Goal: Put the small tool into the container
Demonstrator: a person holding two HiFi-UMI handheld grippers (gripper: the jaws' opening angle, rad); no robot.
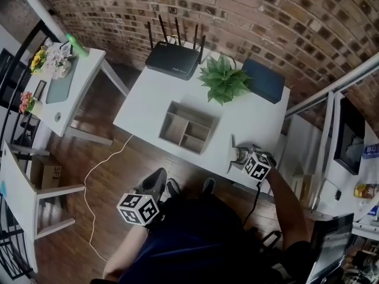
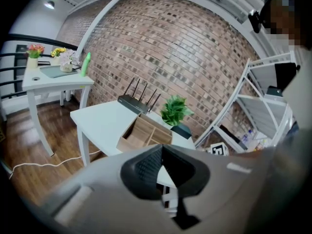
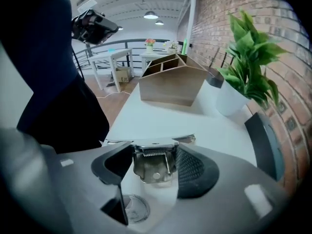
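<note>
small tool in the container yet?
Out. The small tool lies on the table between the right claw's jaws; container compartments look empty.

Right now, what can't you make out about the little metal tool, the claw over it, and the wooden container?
Metal tool: in the head view, too small, covered by the right claw.
Grip: in the right gripper view the pads flank the tool closely; pressing or not, unclear.
Wooden container: right gripper view, its walls hide the compartments' floors.
</note>
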